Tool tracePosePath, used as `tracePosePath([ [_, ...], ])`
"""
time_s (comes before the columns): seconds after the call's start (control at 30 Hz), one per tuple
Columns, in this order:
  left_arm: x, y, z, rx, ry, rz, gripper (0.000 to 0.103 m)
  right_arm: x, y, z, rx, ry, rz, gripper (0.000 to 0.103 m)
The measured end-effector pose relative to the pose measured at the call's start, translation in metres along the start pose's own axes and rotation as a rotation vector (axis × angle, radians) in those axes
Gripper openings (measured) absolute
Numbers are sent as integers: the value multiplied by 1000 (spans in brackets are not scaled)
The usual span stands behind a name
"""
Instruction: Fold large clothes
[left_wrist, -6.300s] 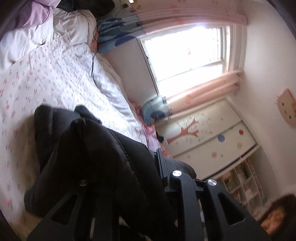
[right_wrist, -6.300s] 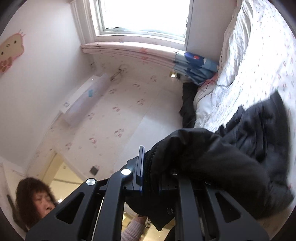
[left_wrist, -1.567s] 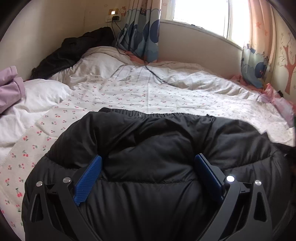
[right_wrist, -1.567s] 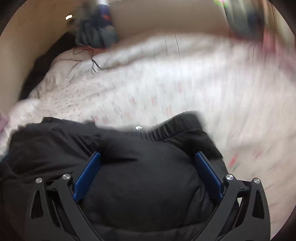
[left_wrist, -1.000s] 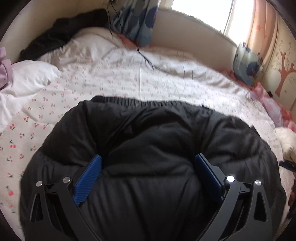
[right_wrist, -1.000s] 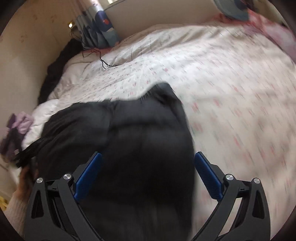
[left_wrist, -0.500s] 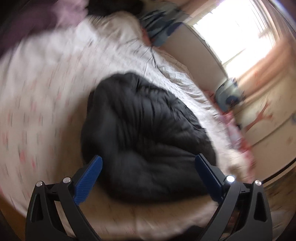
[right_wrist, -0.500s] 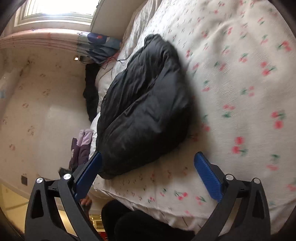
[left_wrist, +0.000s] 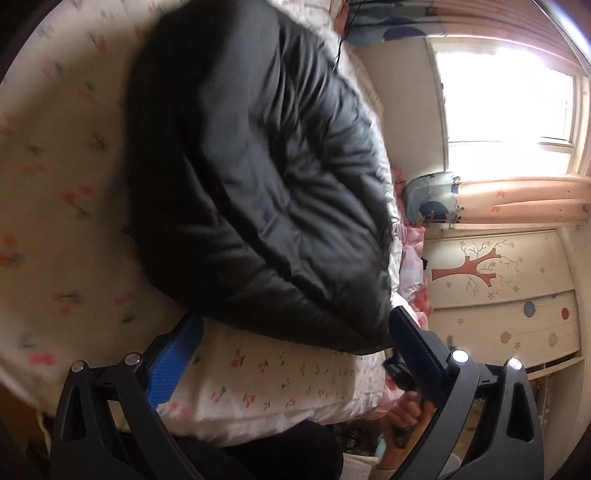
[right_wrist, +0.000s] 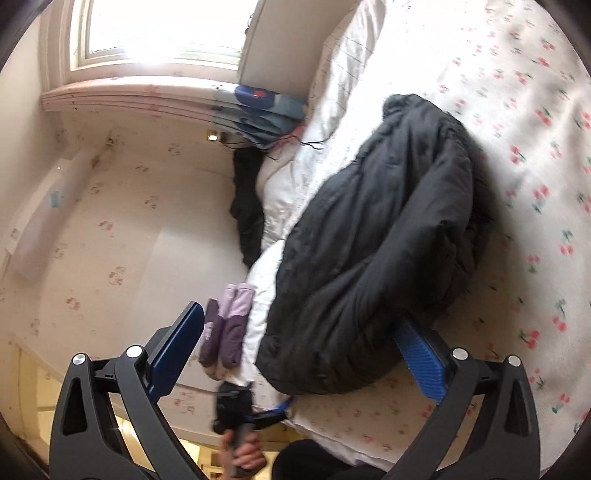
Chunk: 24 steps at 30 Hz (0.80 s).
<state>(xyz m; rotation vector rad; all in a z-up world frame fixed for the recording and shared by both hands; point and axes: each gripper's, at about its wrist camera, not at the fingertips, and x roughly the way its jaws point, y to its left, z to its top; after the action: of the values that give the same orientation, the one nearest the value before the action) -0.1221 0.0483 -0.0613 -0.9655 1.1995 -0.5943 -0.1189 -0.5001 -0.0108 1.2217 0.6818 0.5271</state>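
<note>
A black puffer jacket (left_wrist: 258, 166) lies folded into a thick bundle on the cherry-print bed sheet (left_wrist: 55, 166). My left gripper (left_wrist: 295, 321) is open, pulled back near the bed's edge, with its blue pads just short of the bundle's near end. My right gripper (right_wrist: 298, 319) is also open with nothing between its fingers; one pad sits by the jacket (right_wrist: 388, 240), the other over the floor side. The right wrist view also catches the left gripper (right_wrist: 251, 410), held by a hand (right_wrist: 240, 458).
A purple garment (right_wrist: 229, 332) and dark clothing (right_wrist: 245, 206) lie at the bed's wall side, near a thin cable (right_wrist: 306, 142). A window (left_wrist: 506, 103), curtains and a tree-painted wardrobe (left_wrist: 498, 280) stand beyond the bed. The person's dark legs (left_wrist: 277, 454) are at the bed's edge.
Both open grippers have drawn back off the jacket toward the bed's edge and rolled sideways. The jacket, held up 6 s ago, now rests folded on the sheet.
</note>
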Motion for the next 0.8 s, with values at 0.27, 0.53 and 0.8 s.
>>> tracePosePath([
  [0.27,5,-18,24,12,-166,-3,96,-5,-27,-23,3,121,-189,97],
  [0.53,5,1,26,-52,-270,91,95,15,-59,-9,41,106,-206,97],
  [0.8,23,-1,42,-46,-260,118,50,37,-92,14,119,3,-161,32],
])
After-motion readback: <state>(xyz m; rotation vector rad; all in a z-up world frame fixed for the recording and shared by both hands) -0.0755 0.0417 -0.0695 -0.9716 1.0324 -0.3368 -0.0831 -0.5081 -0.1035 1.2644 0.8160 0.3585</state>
